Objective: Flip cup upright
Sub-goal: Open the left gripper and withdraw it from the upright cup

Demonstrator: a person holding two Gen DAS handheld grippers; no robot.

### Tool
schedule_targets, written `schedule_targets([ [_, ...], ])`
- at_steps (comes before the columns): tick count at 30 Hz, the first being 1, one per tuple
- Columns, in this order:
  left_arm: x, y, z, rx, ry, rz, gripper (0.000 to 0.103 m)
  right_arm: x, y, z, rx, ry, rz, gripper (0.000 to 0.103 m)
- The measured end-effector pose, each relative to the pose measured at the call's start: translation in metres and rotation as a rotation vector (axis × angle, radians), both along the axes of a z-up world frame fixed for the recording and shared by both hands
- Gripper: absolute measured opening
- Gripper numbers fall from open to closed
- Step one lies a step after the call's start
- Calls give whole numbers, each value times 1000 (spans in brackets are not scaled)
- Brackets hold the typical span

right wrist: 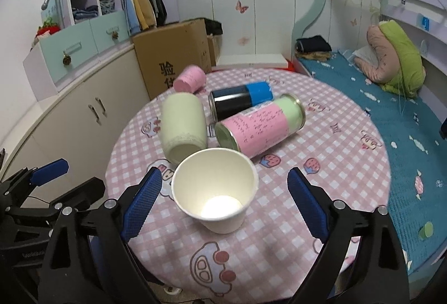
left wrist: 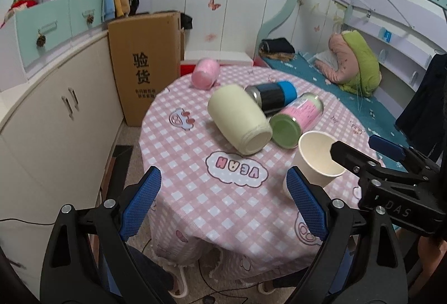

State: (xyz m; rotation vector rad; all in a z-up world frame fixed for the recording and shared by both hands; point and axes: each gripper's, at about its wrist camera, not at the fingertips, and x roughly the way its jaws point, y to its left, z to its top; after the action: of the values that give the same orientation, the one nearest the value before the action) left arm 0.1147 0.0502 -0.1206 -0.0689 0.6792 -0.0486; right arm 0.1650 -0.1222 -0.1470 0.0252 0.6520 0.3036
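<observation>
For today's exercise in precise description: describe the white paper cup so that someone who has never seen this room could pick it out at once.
Find the round table with the pink checked cloth. At its near edge, between the open fingers of the right gripper, stands the white paper cup. It alone is upright, mouth open and plain white; the cream cup, the pink and green can, the black and blue can and the small pink cup all lie on their sides.

White paper cup [right wrist: 215, 192]; pink-and-white checked tablecloth [right wrist: 279, 234].
</observation>
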Motion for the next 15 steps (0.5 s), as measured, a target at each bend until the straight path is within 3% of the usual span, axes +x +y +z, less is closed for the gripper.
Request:
schedule_targets([
  [15,-65,-26,52,68,-181,4,94,-89,-28,65,54,-193,-19,89],
])
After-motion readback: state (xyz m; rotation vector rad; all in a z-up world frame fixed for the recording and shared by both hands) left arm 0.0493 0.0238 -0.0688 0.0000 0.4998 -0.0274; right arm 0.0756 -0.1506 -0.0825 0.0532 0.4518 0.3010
